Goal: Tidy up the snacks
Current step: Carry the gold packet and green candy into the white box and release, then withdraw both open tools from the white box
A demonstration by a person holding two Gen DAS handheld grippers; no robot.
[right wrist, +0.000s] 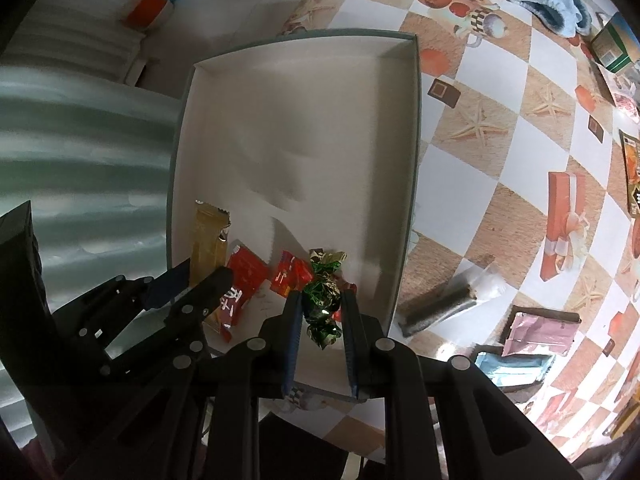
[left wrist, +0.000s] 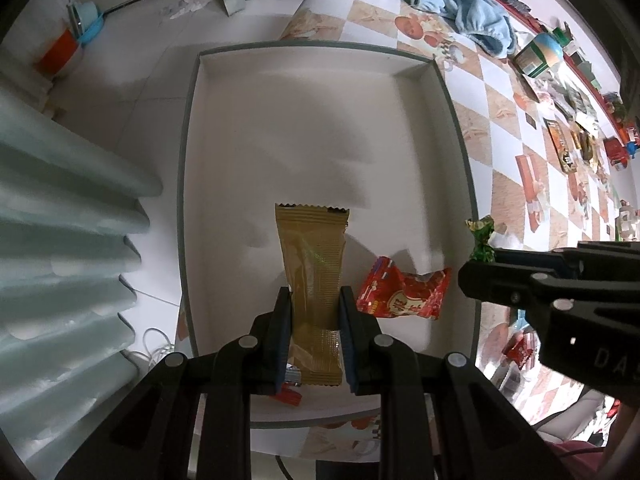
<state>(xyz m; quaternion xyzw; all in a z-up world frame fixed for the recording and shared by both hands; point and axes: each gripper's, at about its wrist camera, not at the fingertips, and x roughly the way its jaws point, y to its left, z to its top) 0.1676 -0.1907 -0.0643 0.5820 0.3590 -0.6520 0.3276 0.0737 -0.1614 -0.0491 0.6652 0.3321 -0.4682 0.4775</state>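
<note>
Gold wafer packet (left wrist: 314, 276) pinched in your left jaws, green foil candy (right wrist: 323, 298) in right; release both into white tray (left wrist: 304, 120).

Both cameras sit just behind their own fingers and look forward and down along them, close over the near end of the white tray (left wrist: 192, 128).

The left wrist view faces up the tray's length from its near rim, with the floor at left and the checkered tablecloth (left wrist: 504, 148) running off to the right. The right gripper (left wrist: 476, 276) enters at its right edge.

The right wrist view looks from slightly further right, perhaps a little higher, taking in the whole tray (right wrist: 416, 128) and more tablecloth (right wrist: 516, 92). The left gripper (right wrist: 200, 280) shows at its lower left.

Shared: the tray, the snacks at its near end, the blue cloth (left wrist: 468, 4) (right wrist: 552, 0).
</note>
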